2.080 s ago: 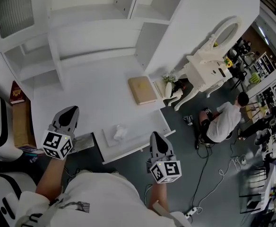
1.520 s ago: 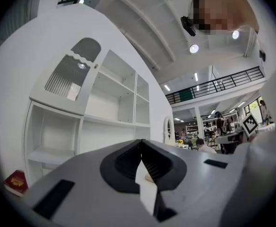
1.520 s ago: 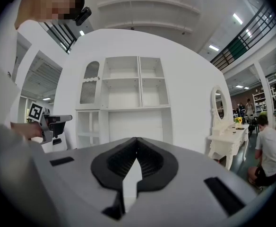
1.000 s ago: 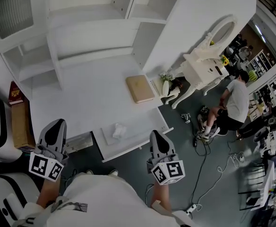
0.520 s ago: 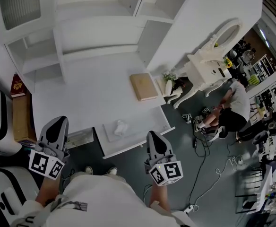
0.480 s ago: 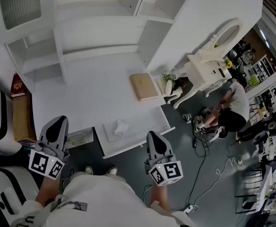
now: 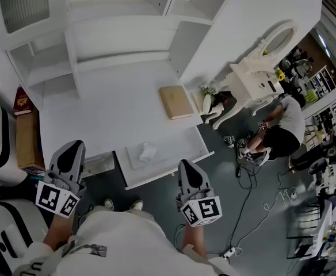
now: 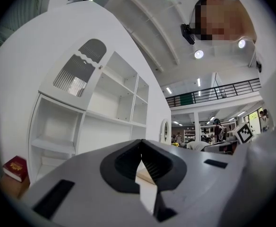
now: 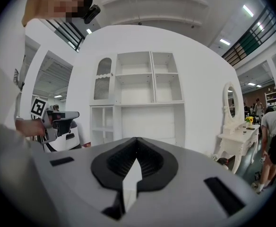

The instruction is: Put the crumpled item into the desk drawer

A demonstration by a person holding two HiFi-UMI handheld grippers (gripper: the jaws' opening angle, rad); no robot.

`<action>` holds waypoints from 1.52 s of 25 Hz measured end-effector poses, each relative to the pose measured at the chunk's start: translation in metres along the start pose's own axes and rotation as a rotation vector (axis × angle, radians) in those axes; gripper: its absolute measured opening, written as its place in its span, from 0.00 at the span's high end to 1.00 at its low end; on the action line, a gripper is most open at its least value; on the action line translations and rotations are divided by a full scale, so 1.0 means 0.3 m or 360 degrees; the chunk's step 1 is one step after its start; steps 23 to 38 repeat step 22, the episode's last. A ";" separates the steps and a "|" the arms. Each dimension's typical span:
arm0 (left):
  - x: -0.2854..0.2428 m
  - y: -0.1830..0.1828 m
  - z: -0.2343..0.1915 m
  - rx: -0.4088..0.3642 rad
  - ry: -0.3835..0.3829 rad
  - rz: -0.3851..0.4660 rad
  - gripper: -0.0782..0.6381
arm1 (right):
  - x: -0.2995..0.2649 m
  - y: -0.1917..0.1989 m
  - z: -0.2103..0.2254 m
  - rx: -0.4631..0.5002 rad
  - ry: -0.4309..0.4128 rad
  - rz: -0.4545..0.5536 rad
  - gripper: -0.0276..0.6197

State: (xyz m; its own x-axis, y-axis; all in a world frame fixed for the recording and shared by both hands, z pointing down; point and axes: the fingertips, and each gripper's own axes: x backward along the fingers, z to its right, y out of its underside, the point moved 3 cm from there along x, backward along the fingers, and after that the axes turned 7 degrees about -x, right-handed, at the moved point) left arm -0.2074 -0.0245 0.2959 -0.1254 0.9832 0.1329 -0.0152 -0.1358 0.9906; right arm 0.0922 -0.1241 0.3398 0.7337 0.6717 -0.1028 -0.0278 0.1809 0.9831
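A crumpled white item [image 7: 147,152] lies inside the open desk drawer [image 7: 174,168], which sticks out from the front of the white desk [image 7: 99,114]. My left gripper [image 7: 75,147] hovers off the desk's front left corner, shut and empty; in the left gripper view [image 8: 141,156] its jaws meet at the tip. My right gripper [image 7: 185,165] hangs just in front of the drawer's front edge, to the right of the item and apart from it. It is also shut with nothing between its pads [image 9: 136,155].
A tan book [image 7: 175,101] lies on the desk at the right. A white shelf unit [image 7: 122,33] stands at the back. A red book [image 7: 21,102] rests on a brown box at left. A vanity with mirror [image 7: 260,68], a bent-over person [image 7: 283,132] and floor cables [image 7: 254,211] are at right.
Since the earliest frame my left gripper has drawn back from the desk's edge toward me. Both grippers have stayed nearly still after that. The person at right has bent over.
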 end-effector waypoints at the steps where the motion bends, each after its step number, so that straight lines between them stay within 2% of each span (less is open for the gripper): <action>1: 0.000 0.002 0.005 -0.0003 0.0004 -0.0002 0.87 | 0.003 0.006 0.000 0.0000 0.0001 -0.0003 0.94; 9: -0.011 0.029 0.050 -0.0021 0.0049 -0.0013 0.87 | 0.029 0.036 0.017 -0.0029 0.0030 0.0031 0.94; 38: 0.012 0.065 0.055 0.0006 0.0032 -0.0043 0.87 | 0.029 0.082 -0.003 -0.0058 0.0013 0.0015 0.94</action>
